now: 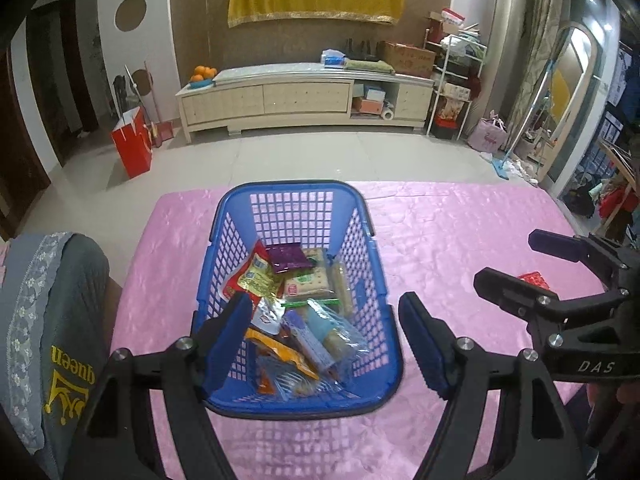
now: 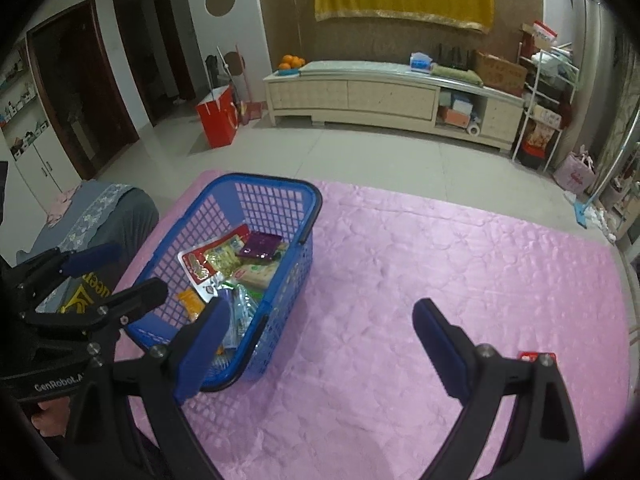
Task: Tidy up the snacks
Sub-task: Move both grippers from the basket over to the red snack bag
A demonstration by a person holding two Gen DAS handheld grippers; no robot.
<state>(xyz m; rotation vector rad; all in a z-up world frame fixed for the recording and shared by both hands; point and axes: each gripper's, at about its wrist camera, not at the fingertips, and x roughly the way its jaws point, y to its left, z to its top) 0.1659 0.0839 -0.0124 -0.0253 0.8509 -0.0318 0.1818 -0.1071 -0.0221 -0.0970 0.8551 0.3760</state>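
While both tongs hang over the pink worktop (image 2: 400, 264), neither carries anything. The left tongs (image 1: 324, 340) stand with their blue pads apart, above the near half of the blue basket (image 1: 224, 240), and nothing sits between them but the view down into it. The right tongs (image 2: 324, 346) are spread wide too, over bare pink cloth just beside the basket's right wall.

The snacks lie heaped inside the basket, which sits on the worktop toward its left edge. At the basket's 12 o'clock end lies a purple packet (image 1: 289, 258); at about 10 o'clock of the heap leans a red-and-yellow pouch (image 1: 252, 278), touching the purple one. Just right of it lies a clear-wrapped cracker pack (image 1: 310, 280). Nearer, toward 6 o'clock, are an orange packet (image 1: 276, 350) and a crinkled clear bag (image 1: 340, 328) (its contents look pale blue and tan, but I cannot read more).

One red packet (image 2: 528, 356) lies alone on the worktop, well apart from the basket; in the right wrist view it sits at 4 o'clock, partly hidden behind the right finger of the tongs.

At 9 o'clock of the basket, off the worktop's left edge, is a grey chair cover (image 1: 48, 312) with yellow lettering.
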